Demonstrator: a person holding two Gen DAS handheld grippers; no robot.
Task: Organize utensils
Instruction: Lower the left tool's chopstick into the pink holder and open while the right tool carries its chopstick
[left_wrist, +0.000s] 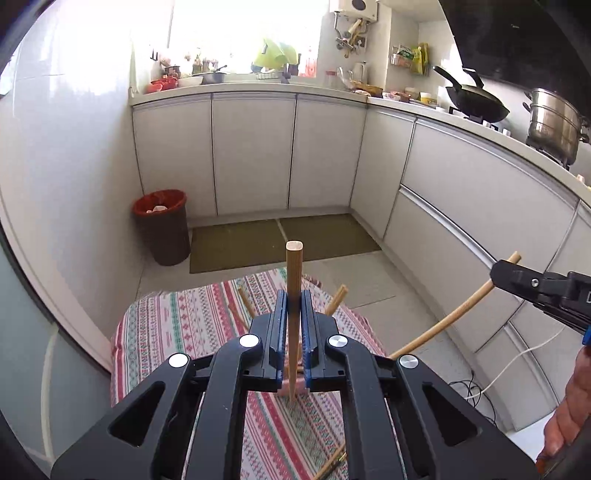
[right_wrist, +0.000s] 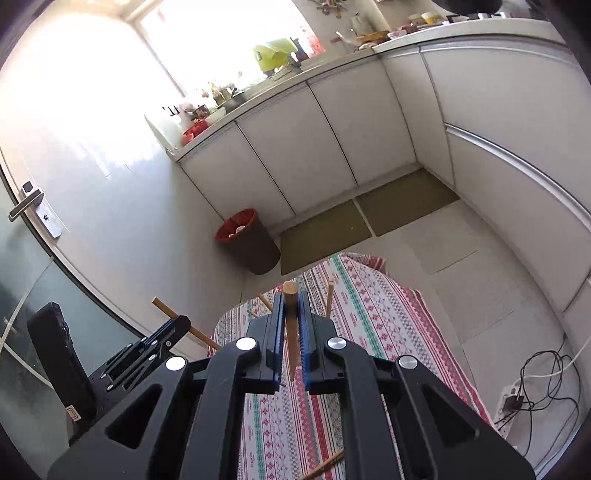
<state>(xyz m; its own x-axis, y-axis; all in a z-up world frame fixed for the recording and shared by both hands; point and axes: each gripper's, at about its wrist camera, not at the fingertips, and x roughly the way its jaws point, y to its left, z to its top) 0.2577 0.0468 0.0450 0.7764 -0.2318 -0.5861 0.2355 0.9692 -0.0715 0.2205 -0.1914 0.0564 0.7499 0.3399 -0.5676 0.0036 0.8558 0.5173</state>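
My left gripper (left_wrist: 294, 300) is shut on a wooden chopstick (left_wrist: 294, 266) that stands upright between the blue pads, its blunt end up. My right gripper (right_wrist: 291, 300) is shut on a second chopstick (right_wrist: 290, 292), also upright. In the left wrist view the right gripper (left_wrist: 496, 271) shows at the right edge with its chopstick (left_wrist: 443, 325) slanting down. In the right wrist view the left gripper (right_wrist: 183, 324) shows at lower left with its chopstick (right_wrist: 164, 307). Both hang above a table with a striped cloth (left_wrist: 184, 332) (right_wrist: 369, 314). Loose chopsticks (left_wrist: 337, 298) (right_wrist: 330, 295) lie on the cloth.
A brown bin with a red liner (left_wrist: 162, 225) (right_wrist: 247, 240) stands on the floor past the table. White cabinets run along the back and right, with a wok (left_wrist: 476, 99) and steel pot (left_wrist: 554, 122) on the counter. A power strip with cables (right_wrist: 513, 402) lies at the right.
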